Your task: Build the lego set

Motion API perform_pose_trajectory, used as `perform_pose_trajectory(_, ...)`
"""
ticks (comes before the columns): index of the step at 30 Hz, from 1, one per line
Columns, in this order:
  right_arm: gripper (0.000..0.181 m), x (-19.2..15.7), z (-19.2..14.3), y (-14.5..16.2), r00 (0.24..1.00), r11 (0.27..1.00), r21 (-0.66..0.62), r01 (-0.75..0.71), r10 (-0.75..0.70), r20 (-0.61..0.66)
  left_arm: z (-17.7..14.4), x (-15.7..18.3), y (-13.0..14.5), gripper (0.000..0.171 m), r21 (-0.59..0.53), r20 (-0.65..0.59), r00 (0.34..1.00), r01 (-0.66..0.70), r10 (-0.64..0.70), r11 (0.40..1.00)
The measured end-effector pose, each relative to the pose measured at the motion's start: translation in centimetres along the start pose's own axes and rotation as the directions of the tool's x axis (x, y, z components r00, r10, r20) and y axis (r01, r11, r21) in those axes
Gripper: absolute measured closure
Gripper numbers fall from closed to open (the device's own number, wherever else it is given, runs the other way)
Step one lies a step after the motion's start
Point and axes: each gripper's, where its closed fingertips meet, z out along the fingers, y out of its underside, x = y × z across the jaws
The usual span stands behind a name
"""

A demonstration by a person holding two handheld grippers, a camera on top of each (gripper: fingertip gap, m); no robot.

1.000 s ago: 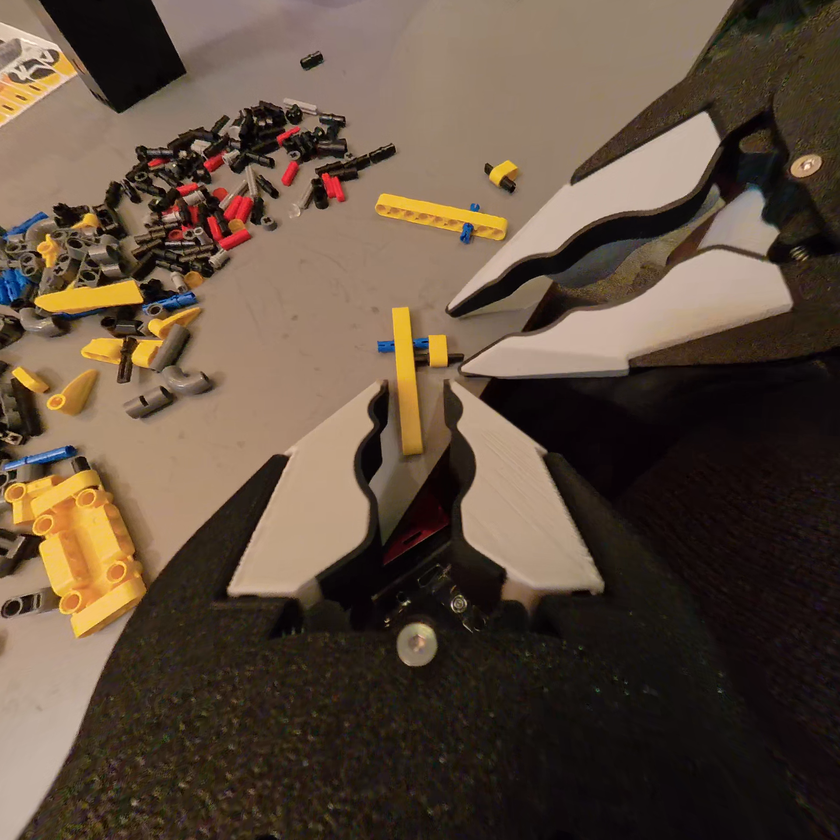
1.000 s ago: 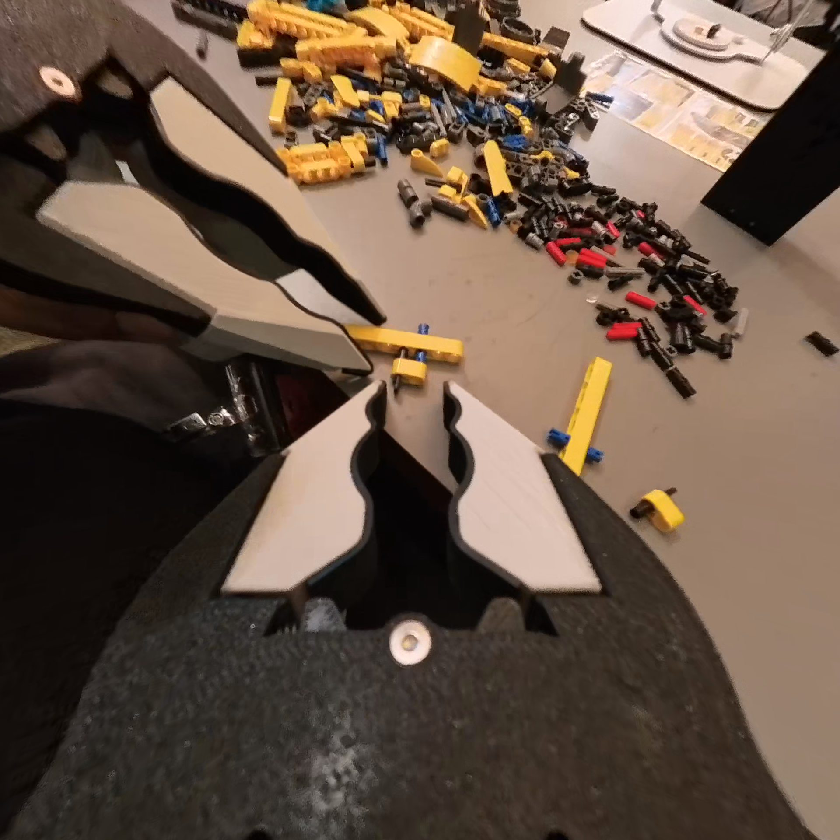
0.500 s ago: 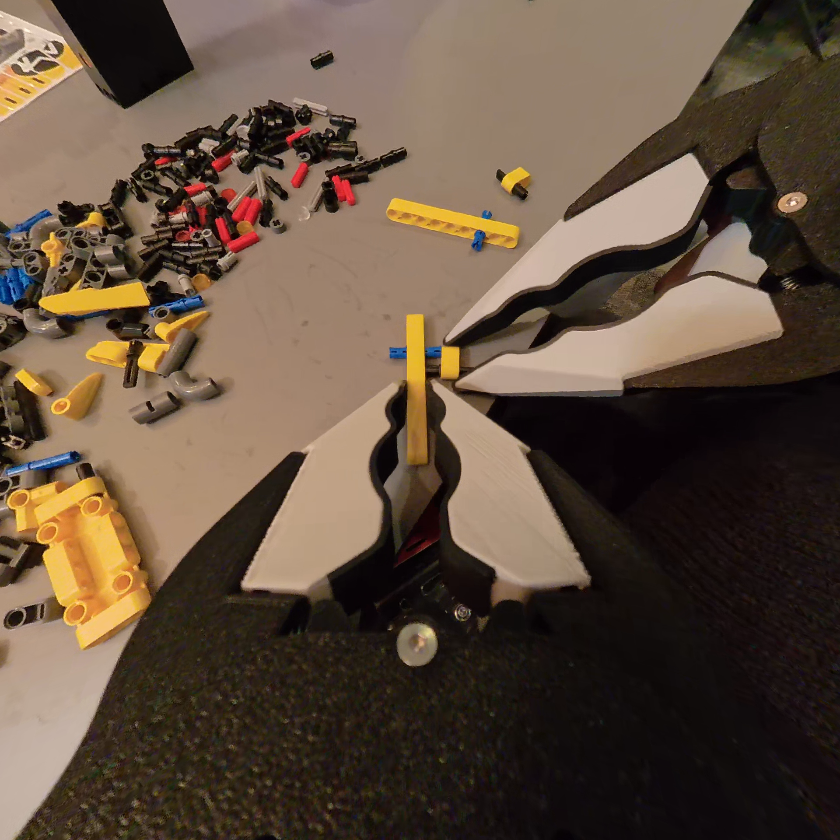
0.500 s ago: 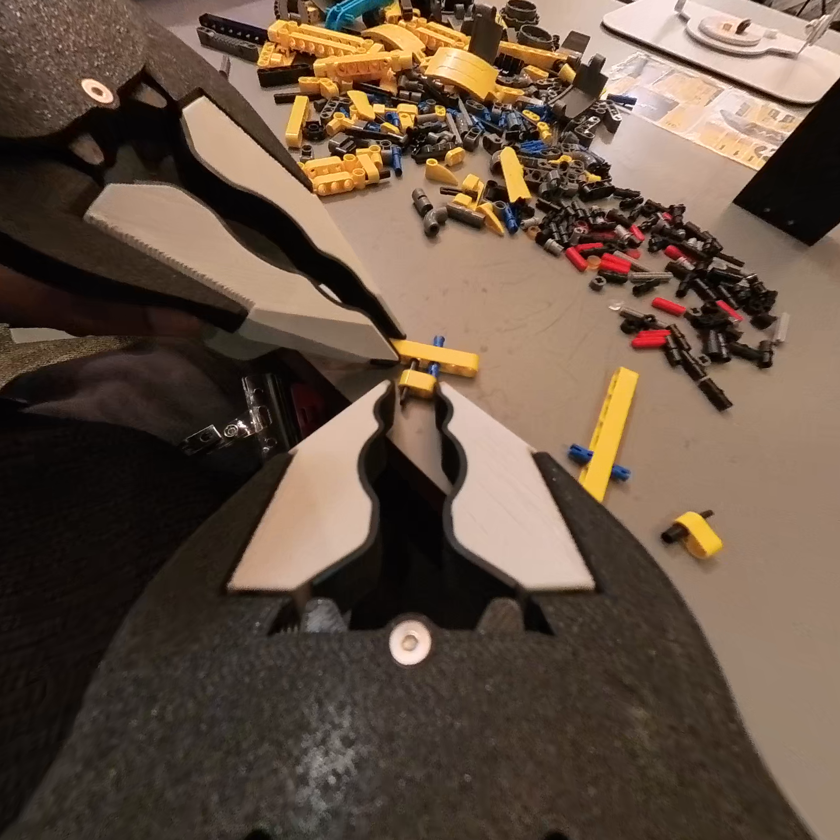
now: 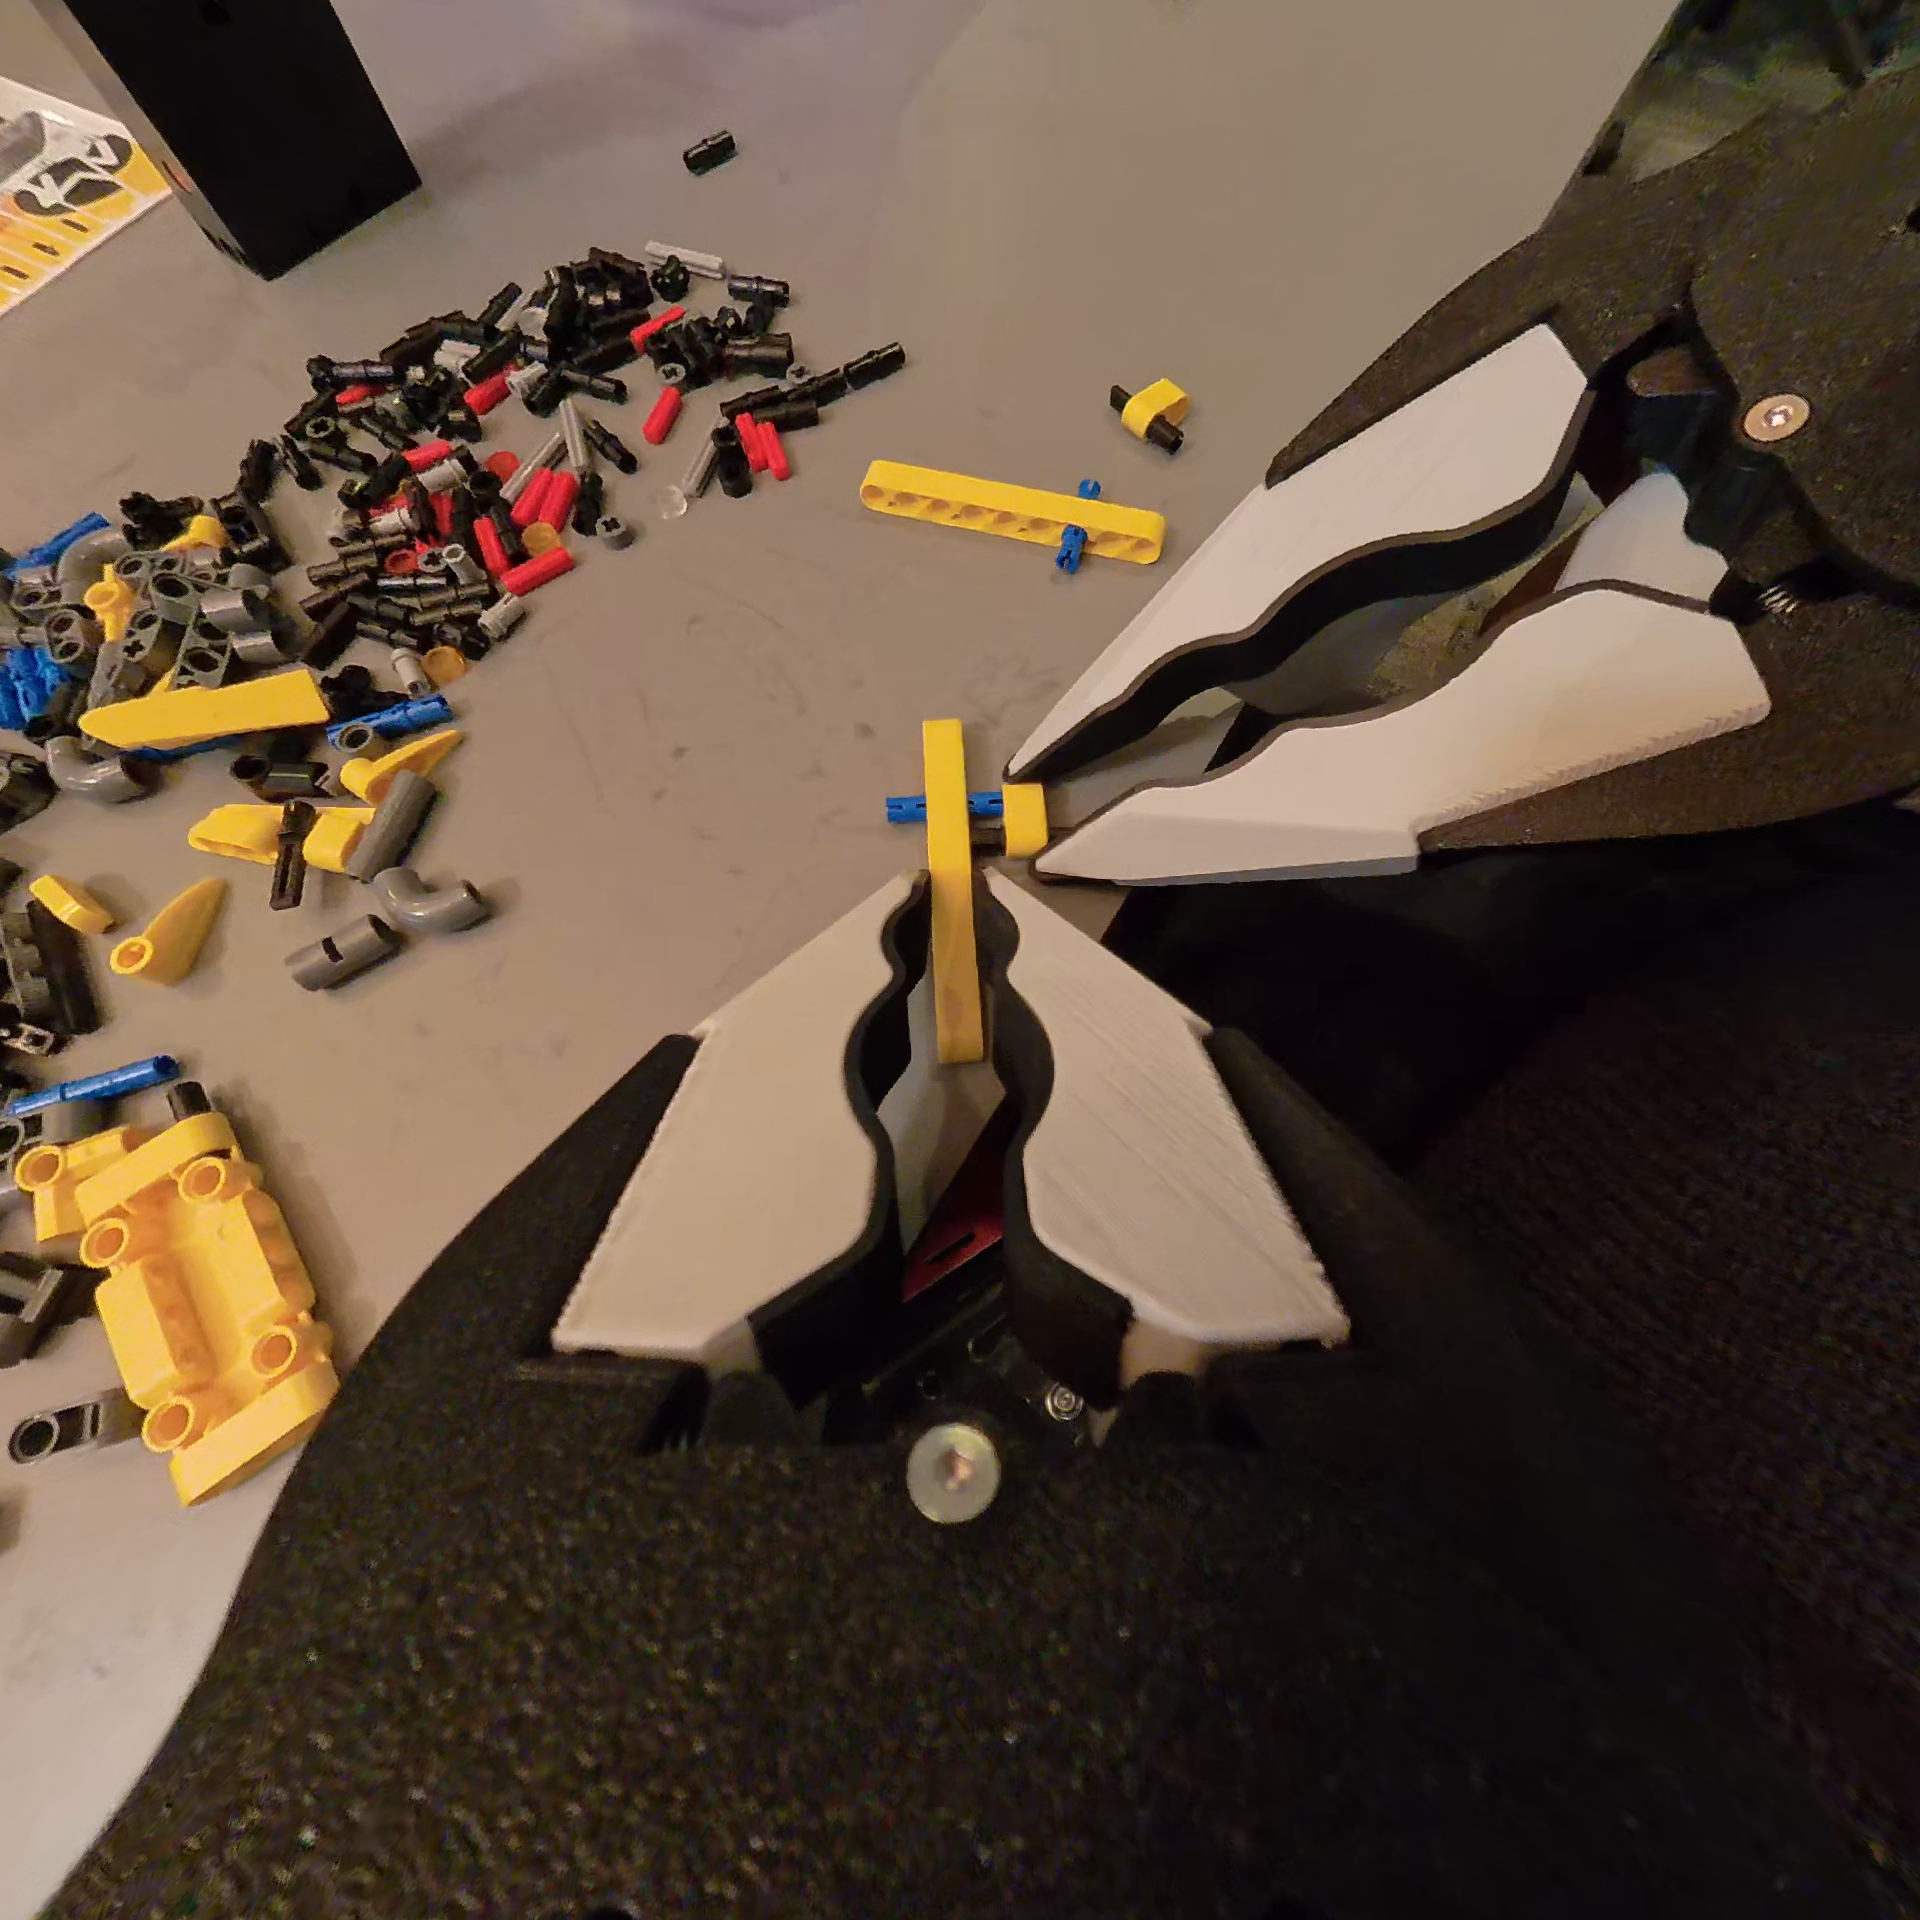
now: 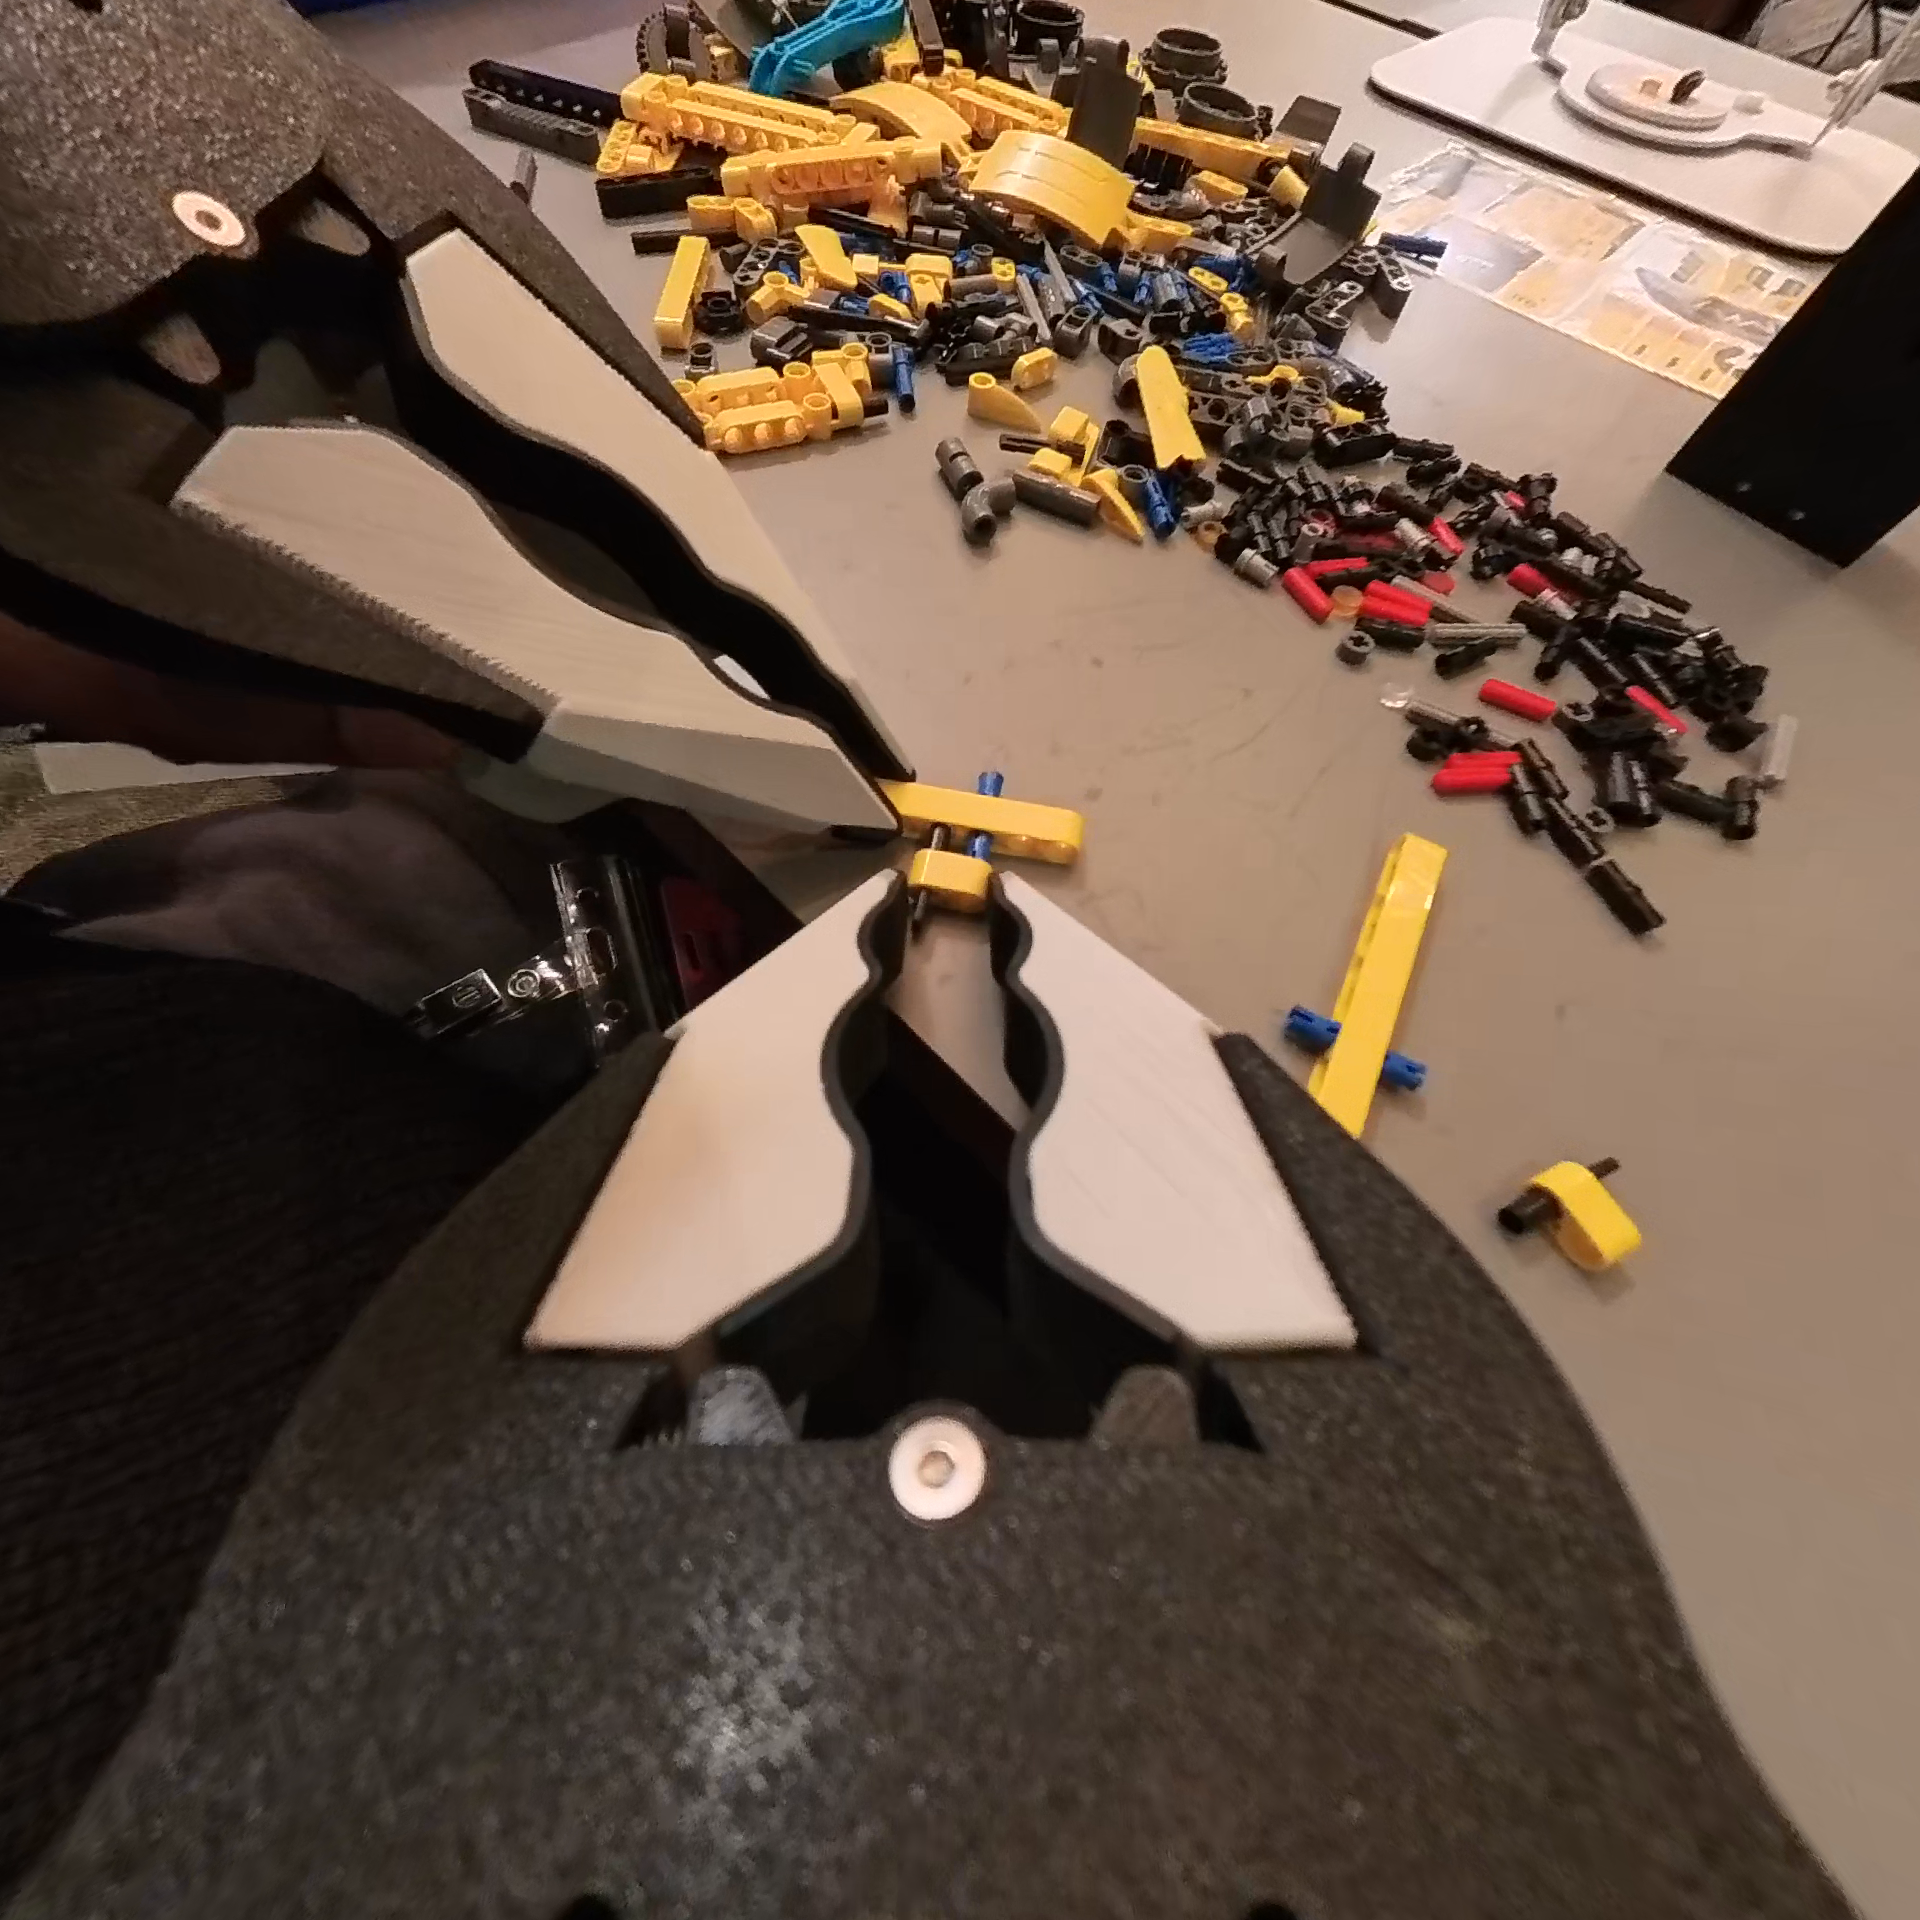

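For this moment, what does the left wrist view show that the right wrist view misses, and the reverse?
Only the left wrist view: the left gripper shut on a short yellow beam along its length, and a chunky yellow block at lower left.

Only the right wrist view: the big heap of yellow parts far back, a turquoise piece, and a white board.

Both: the right gripper shut on a small yellow connector pinned to that beam, the long yellow beam with blue pins, the loose yellow connector, the red and black pin pile, and the grey table.
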Motion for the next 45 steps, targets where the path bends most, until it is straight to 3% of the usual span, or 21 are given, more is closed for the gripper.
perform_pose_trajectory(9, 0.166, 0.0, -0.1, 0.0, 0.999, 1.0, -0.003, 0.028, -0.028, 0.023, 0.0, 0.2, 0.0, 0.164, 0.005, -0.015, 1.0, -0.025, 0.025, 1.0)
perform_pose_trajectory(16, 0.167, -0.5, -0.8, 0.3, 0.993, 0.994, -0.005, 0.112, -0.112, 0.031, -0.4, 1.1, 0.2, 0.164, 0.029, -0.03, 0.992, -0.122, 0.123, 0.992)
perform_pose_trajectory(27, 0.167, -1.1, -2.3, 1.0, 0.994, 0.997, 0.052, -0.059, 0.054, 0.093, -0.5, 2.7, 0.3, 0.165, 0.065, -0.117, 0.99, -0.072, 0.079, 0.995)
perform_pose_trajectory(35, 0.166, -1.1, -2.0, 0.6, 0.983, 0.985, 0.051, -0.164, 0.159, 0.087, -0.6, 2.5, 0.3, 0.164, 0.067, -0.179, 0.983, 0.043, -0.03, 0.997)
perform_pose_trajectory(40, 0.166, -1.0, -2.3, 0.3, 0.961, 0.965, 0.084, -0.249, 0.236, 0.142, -0.7, 2.7, 0.2, 0.164, 0.063, -0.279, 0.945, 0.197, -0.172, 0.978)
perform_pose_trajectory(45, 0.166, -1.0, -2.3, 0.2, 0.977, 0.975, 0.124, -0.185, 0.168, 0.134, -0.7, 2.6, 0.1, 0.164, 0.05, -0.32, 0.915, 0.277, -0.247, 0.96)
